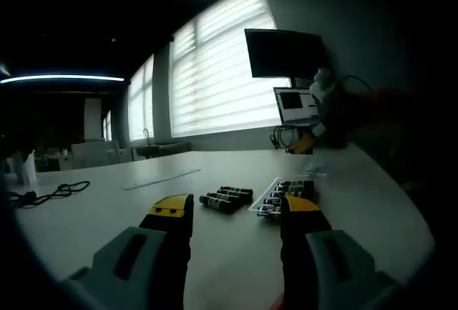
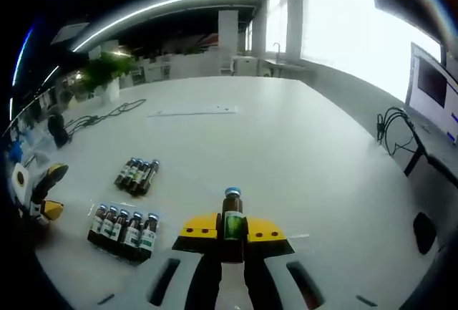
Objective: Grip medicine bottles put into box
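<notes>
My right gripper [image 2: 231, 237] is shut on a small brown medicine bottle [image 2: 232, 218] with a blue cap and green label, held upright above the white table [image 2: 286, 152]. To its left a clear shallow box [image 2: 122, 228] holds a row of several bottles. Beyond it several loose bottles [image 2: 137, 175] lie side by side. My left gripper [image 1: 236, 210] is open with nothing between its yellow-tipped fingers, low over the table. Just ahead of it lie the loose bottles [image 1: 226, 197] and the box [image 1: 285, 194]. The left gripper [image 2: 43, 190] appears at the far left edge.
A monitor [image 1: 285, 52] and laptop [image 1: 295, 105] stand at the table's far end, with cables [image 2: 398, 129] and a dark mouse [image 2: 424, 231] close by. A long clear strip [image 2: 192, 112] and a black cable [image 1: 50, 194] lie on the table. A person's sleeve [image 1: 376, 109] is at the right.
</notes>
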A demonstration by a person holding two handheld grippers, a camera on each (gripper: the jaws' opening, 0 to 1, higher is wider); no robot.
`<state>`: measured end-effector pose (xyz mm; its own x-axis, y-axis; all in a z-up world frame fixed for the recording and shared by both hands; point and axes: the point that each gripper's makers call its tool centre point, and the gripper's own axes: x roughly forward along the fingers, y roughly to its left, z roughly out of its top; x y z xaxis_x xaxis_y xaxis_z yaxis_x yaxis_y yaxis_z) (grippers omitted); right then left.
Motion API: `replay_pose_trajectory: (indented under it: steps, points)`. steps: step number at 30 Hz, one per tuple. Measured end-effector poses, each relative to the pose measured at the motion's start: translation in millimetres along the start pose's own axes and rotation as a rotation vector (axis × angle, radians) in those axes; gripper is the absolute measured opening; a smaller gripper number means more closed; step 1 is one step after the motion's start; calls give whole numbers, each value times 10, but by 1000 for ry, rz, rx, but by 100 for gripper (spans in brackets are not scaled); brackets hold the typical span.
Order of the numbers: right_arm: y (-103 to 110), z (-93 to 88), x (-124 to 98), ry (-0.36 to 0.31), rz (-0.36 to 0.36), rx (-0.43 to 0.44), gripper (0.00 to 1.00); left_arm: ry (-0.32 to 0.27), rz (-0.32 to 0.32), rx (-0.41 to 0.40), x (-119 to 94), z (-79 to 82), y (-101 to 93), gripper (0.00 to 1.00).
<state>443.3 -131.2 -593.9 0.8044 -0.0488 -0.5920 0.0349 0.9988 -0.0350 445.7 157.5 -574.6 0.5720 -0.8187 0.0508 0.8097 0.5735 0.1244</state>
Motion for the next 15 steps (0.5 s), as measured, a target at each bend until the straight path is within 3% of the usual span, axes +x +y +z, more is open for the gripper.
replay_pose_trajectory:
  steps: [15]
  points:
    - [-601, -382, -189, 44, -135, 14, 7, 12, 0, 6, 11, -26, -3, 42]
